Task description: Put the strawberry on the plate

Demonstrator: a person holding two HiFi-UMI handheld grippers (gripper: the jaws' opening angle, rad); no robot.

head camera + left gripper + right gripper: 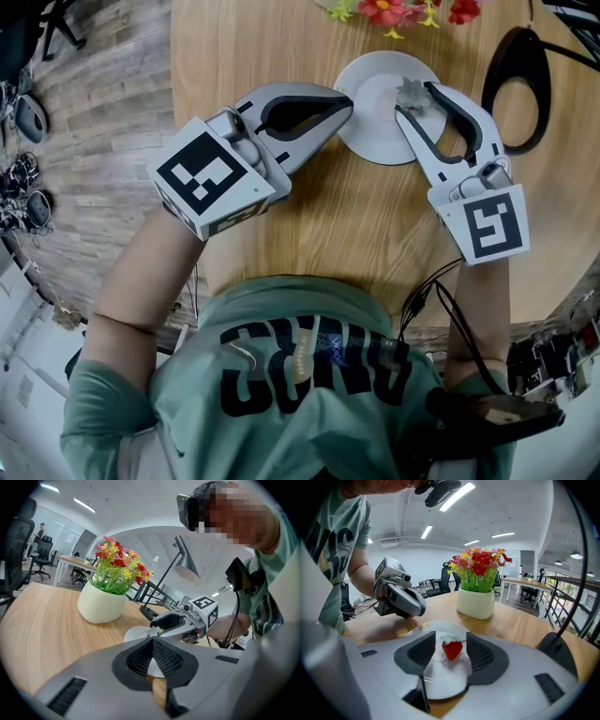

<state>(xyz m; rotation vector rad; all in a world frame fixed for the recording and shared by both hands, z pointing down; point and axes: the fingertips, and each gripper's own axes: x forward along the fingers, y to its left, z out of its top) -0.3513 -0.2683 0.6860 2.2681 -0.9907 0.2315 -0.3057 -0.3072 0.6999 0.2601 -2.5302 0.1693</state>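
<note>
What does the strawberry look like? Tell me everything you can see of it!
The strawberry is small and bright red, with a pale green leafy cap on top. It stands cap up and seems to rest on the white plate. It is between the open jaws of the right gripper, with a little gap on each side, so nothing squeezes it.

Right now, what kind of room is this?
Probably an open office: desks with office chairs stand in the background, long strip lights run along the ceiling, and a desk lamp sits on the wooden table.
</note>
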